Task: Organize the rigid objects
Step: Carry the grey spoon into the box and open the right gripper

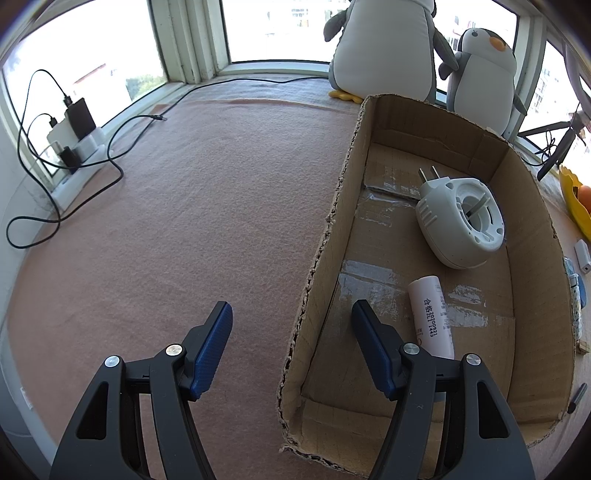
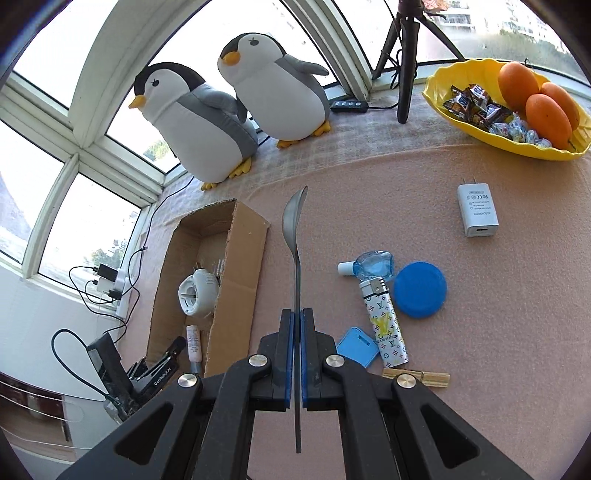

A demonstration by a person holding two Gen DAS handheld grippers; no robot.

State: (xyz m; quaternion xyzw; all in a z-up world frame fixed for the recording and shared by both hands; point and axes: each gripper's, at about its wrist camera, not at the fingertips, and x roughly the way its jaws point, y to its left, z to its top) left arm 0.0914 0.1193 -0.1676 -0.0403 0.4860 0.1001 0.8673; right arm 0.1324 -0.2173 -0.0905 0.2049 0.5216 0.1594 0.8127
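Bright bay windows (image 1: 280, 29), white frames, pink felt surface (image 1: 184, 206), daylight

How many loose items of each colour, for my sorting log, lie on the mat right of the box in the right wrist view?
Blue: 3 (bottle, round lid, tag)
White: 2 (adapter, patterned lighter)
Wood: 1 (clothespin)
Total: 6

The white tube (image 1: 430, 317) in the box reads "合格 20200921 ZLI 1443", and the other gripper's arm (image 2: 162, 376), lower left, seemingly "GenRobot.AI".
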